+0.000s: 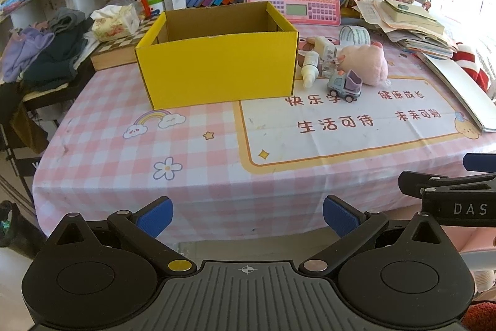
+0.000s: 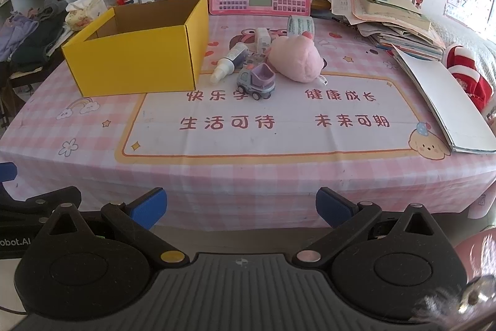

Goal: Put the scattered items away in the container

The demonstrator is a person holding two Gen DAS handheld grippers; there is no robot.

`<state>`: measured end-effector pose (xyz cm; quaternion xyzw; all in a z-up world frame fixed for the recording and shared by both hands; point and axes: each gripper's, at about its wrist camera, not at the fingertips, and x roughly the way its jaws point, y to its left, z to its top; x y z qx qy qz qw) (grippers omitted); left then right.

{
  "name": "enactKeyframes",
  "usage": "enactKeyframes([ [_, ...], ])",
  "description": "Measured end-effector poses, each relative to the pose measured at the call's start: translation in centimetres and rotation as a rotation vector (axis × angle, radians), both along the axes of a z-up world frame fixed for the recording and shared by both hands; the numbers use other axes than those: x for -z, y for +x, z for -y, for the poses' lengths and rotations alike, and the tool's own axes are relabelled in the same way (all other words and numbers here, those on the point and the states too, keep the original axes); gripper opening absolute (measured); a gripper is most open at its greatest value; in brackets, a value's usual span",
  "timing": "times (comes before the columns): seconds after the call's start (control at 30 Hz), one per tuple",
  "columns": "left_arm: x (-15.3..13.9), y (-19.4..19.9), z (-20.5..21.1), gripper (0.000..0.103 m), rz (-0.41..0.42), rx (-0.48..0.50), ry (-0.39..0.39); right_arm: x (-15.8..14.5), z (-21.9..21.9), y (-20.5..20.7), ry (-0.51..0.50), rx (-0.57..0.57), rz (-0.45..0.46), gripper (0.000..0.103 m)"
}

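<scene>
Both grippers, left [image 1: 247, 217] and right [image 2: 241, 208], hanging spread and empty. Truck [image 2: 257, 81] sitting at 12 o'clock: go right-handed, pinch its sides, carry to box [image 2: 136, 64] at 10.

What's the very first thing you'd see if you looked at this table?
The bright yellow box stands open-topped on the left of the pink checked tablecloth. Right beside it lies a fluffy pink plush toy, with a little toy truck and a white bottle in front.

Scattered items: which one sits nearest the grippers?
The toy truck, grey with a purple bed, at the front of the pile; bottle and plush lie behind it.
</scene>
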<state>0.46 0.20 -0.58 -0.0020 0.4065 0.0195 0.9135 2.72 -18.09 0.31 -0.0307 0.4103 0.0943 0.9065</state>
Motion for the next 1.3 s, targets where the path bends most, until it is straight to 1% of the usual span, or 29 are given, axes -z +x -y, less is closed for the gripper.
enactKeyframes([
  [0.53,-0.17,-0.16,-0.82,0.103,0.009,-0.015,-0.011,-0.34,-0.78,-0.03,-0.007,-0.018,0.014,0.103],
  [0.87,-0.23,-0.02,-0.50,0.103,0.015,0.007,-0.013,-0.45,-0.34,-0.13,-0.009,0.008,0.016,0.103],
  [1.3,-0.22,-0.10,-0.90,0.103,0.019,0.019,-0.036,-0.19,-0.85,0.10,-0.003,-0.007,0.008,0.103],
])
